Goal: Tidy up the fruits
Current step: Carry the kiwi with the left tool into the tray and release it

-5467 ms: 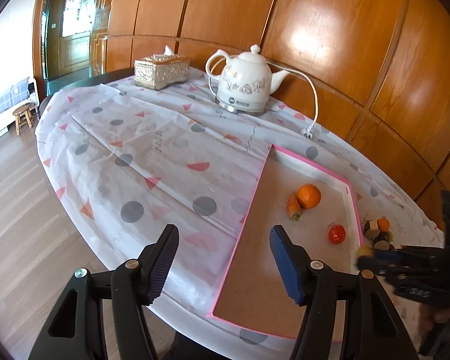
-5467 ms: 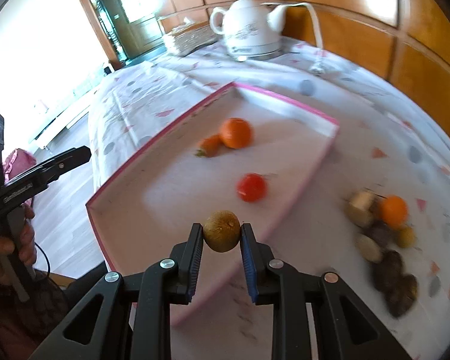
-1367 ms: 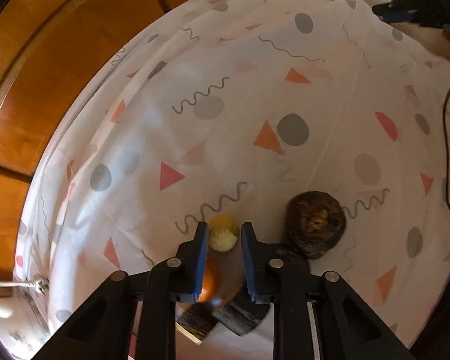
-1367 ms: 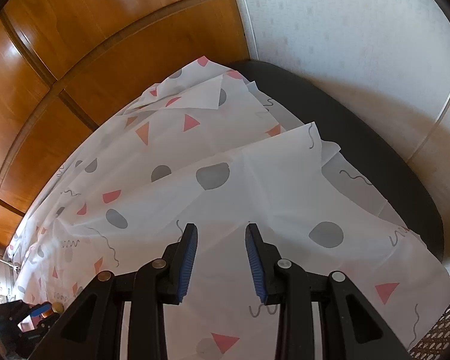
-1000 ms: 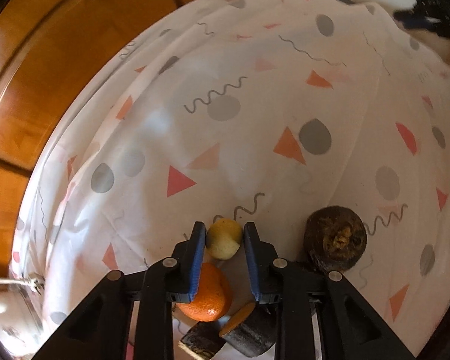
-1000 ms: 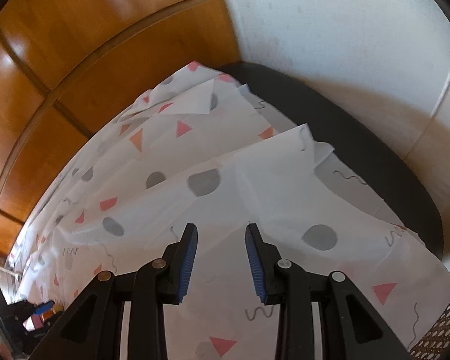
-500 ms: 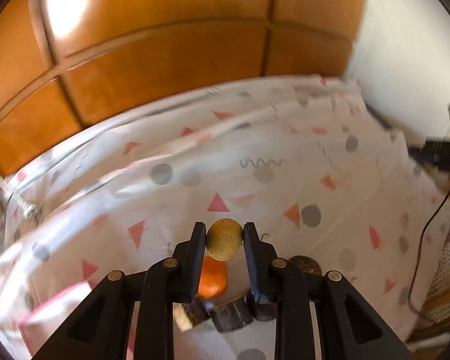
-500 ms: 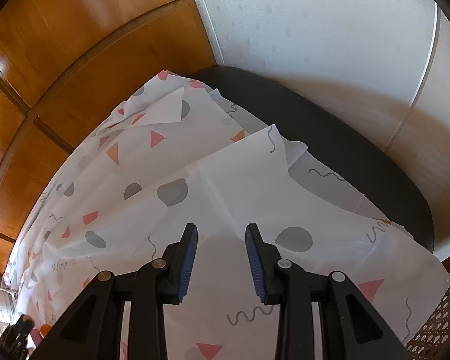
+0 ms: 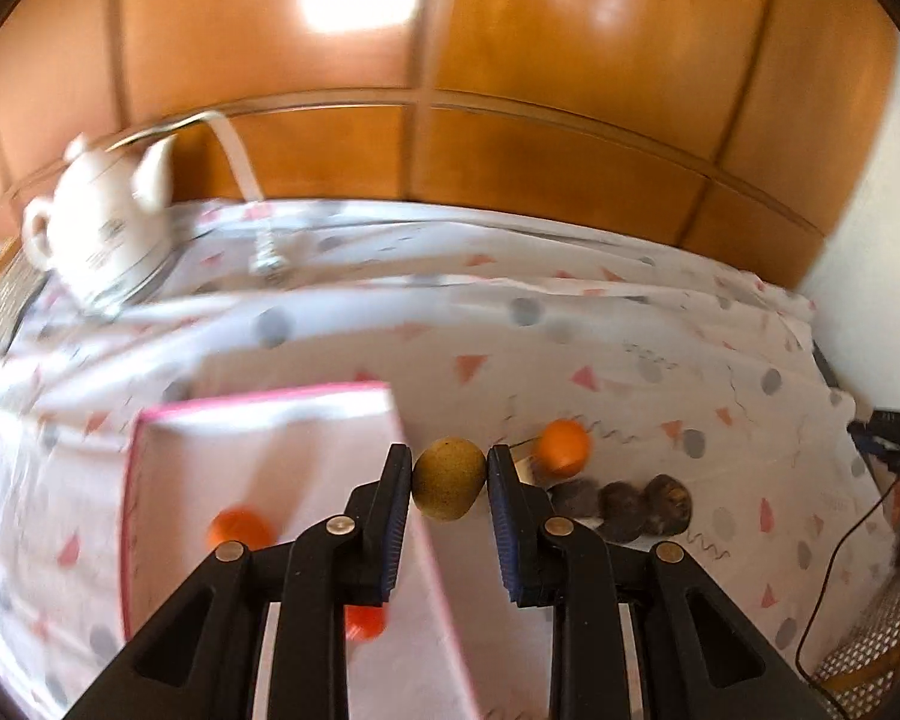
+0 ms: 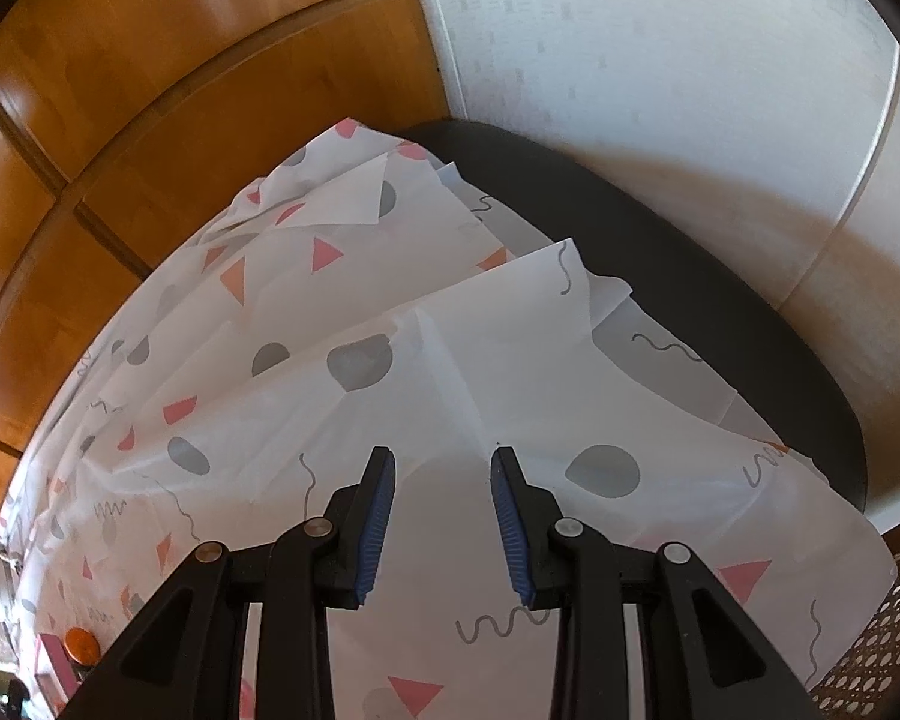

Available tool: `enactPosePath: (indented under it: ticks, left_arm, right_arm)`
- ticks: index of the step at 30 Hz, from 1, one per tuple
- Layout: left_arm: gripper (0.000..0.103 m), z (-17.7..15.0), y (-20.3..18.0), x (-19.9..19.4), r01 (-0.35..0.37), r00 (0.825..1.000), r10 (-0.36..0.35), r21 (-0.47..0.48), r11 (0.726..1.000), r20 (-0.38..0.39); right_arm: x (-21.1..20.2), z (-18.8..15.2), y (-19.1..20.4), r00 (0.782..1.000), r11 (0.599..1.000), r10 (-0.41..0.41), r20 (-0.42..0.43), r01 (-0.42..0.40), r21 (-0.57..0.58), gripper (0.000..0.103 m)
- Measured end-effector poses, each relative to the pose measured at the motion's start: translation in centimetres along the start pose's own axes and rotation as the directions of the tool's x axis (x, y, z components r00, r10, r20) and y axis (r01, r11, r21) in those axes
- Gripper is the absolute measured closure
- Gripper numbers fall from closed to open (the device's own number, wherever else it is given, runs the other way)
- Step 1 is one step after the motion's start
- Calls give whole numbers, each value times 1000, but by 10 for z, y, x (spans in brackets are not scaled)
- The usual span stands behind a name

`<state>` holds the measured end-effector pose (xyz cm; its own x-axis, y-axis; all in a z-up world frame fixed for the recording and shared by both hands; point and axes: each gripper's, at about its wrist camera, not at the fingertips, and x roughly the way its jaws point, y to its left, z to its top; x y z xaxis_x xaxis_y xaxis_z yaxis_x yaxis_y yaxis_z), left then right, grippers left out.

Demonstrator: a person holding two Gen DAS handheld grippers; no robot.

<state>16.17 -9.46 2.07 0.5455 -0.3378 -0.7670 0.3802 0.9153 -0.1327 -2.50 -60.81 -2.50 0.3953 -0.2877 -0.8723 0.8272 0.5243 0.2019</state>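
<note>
My left gripper (image 9: 450, 480) is shut on a small yellow-green round fruit (image 9: 449, 486), held in the air above the right wall of the pink-rimmed tray (image 9: 258, 399). An orange (image 9: 237, 528) and a red tomato (image 9: 366, 621) lie blurred in the tray. To the right on the cloth lie another orange (image 9: 563, 447) and several dark brown fruits (image 9: 621, 501). My right gripper (image 10: 443, 504) hovers over the far end of the tablecloth, its jaws apart with nothing between them. That orange (image 10: 83, 645) shows small at the lower left of the right wrist view.
A white kettle (image 9: 99, 234) with its cord stands at the back left against the wooden wall panels (image 9: 426, 192). The patterned tablecloth (image 10: 390, 360) ends in folds over the dark table edge (image 10: 660, 252) near a white wall.
My left gripper has risen with the fruit and swung from the pile of fruits toward the tray, rolling as it went. The right gripper has stayed put.
</note>
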Motion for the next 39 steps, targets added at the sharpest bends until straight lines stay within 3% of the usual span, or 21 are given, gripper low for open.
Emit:
enactPosePath:
  ticks: [9,17,24,30,36,39]
  left_arm:
    - [77,-54,49,-39,-141,988,146,-91,986,51]
    - [77,-90,72,-56,-213,972,224,-136,967,69]
    - [77,-117,90,-51,-255,964,266,-191,948,32]
    - [73,-126,95,-51,-294,951,308,-218,930,31]
    - [63,-125,96,-76,-318,927,355,-247,915,123]
    - [63,-123,95,-91,-327,915,371,-245,913,161]
  right_arm:
    - [0,-5,16,999,996,40,-15,-41,-73,70]
    - [-5,-10,31,998,987,56,3,-54,-148,70]
    - [-6,-12,36,999,984,34,9,-32,-176,70]
    - [-6,-11,39,1000,980,22,13,-19,-199,70]
    - [-4,-12,42,1000,973,4,14,-1,-232,70]
    - [-3,-13,44,1000,969,-1,15,4,-247,70]
